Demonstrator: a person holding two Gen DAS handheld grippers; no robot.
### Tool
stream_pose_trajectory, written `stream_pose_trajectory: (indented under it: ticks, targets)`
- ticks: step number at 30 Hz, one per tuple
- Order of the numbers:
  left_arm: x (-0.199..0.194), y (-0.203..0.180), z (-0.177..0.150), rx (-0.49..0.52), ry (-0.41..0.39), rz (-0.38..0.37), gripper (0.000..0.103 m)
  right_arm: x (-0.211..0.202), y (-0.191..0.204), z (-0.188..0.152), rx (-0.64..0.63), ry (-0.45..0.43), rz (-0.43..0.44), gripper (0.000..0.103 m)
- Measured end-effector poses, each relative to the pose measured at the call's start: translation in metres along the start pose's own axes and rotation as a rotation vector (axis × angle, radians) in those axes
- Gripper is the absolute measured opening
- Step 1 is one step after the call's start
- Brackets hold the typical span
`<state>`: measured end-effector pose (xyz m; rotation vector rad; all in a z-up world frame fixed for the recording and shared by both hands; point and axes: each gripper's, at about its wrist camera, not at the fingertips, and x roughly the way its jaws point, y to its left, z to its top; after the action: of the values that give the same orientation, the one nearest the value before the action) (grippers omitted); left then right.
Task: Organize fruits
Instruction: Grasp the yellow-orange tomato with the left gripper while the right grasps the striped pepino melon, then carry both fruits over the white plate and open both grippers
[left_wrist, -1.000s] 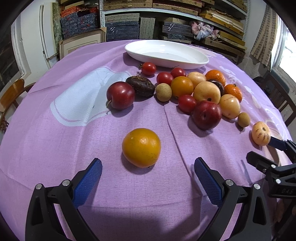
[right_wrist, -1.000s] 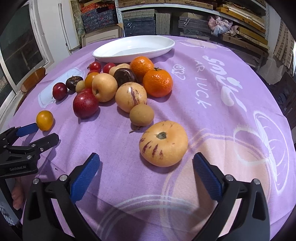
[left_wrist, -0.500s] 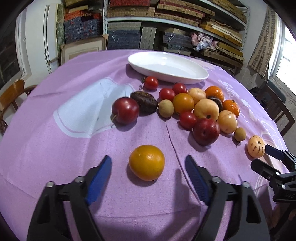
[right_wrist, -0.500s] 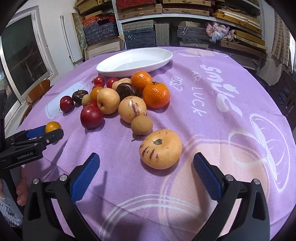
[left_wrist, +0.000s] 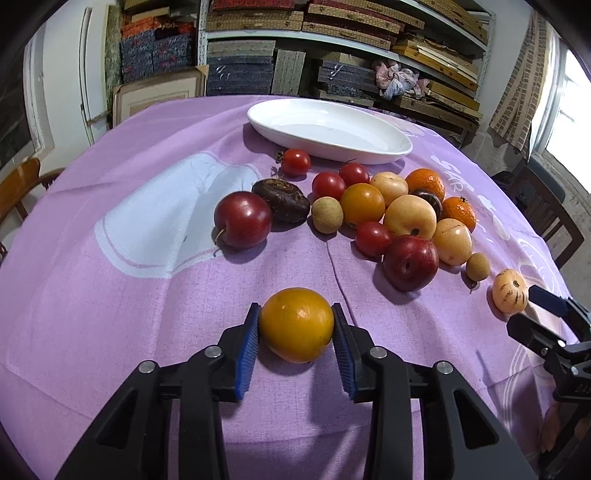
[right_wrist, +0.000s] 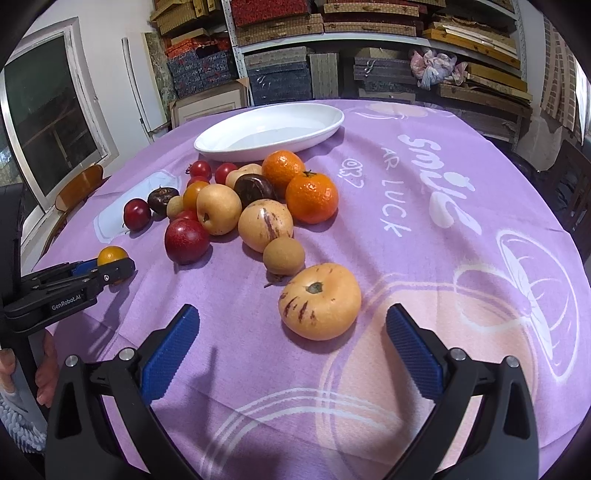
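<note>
Step in hand: the grasp of a single fruit is judged to be just completed; the lift is not yet made.
Left tongs (left_wrist: 295, 325): closed on the yellow-orange fruit (left_wrist: 295, 324), both blue pads pressed against its sides, low at centre of the left wrist view.
Right tongs (right_wrist: 291, 339): spread wide and empty, with the striped pale melon (right_wrist: 319, 301) lying between and just ahead of the pads, untouched.
Fruit held: round, smooth, glossy, deep yellow shading to orange; it appears to rest on the purple cloth of the counter (left_wrist: 110, 295), apart from the others.
Remaining fruit: the fruit pile (left_wrist: 388, 218) is clustered right of centre, below the white oval dish (left_wrist: 397, 151).
Dish: seen empty, at upper centre.
Next move: a lift clear of the cloth is called for, then carriage over the pile to the dish, probably its destination.
Caution: a smooth round skin may slip if the grip is eased.
</note>
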<state>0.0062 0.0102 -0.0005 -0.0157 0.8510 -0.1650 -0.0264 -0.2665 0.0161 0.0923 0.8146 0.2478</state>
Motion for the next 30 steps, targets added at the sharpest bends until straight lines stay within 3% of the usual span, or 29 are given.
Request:
stream_pose_trajectory:
  ticks: [2,4,6,17,19,26,30]
  targets:
    - [-0.001,-0.002,0.0,0.011,-0.005,0.012,0.038,-0.001,0.002,0.0,-0.012,-0.004,0.017,0.094]
    - [-0.001,-0.001,-0.001,0.005,0.0,0.023,0.038,0.002,0.004,0.001,-0.031,0.015,0.02,0.073]
    - [0.001,0.003,-0.001,-0.012,0.008,0.03,0.038,0.01,0.001,0.003,-0.018,0.06,0.061,0.064]
    - [0.0,0.006,-0.001,-0.023,0.011,0.027,0.038,0.021,-0.009,0.011,0.038,0.065,0.067,0.061]
    - [0.0,0.007,-0.001,-0.028,0.012,0.024,0.038,0.022,-0.01,0.011,0.042,0.066,0.074,0.043]
    - [-0.003,0.01,0.001,-0.043,0.016,-0.01,0.038,0.018,-0.007,0.012,0.017,0.08,0.149,0.043]
    - [-0.01,0.005,0.027,0.024,-0.001,0.01,0.038,-0.003,-0.011,0.046,-0.003,0.024,0.153,0.043]
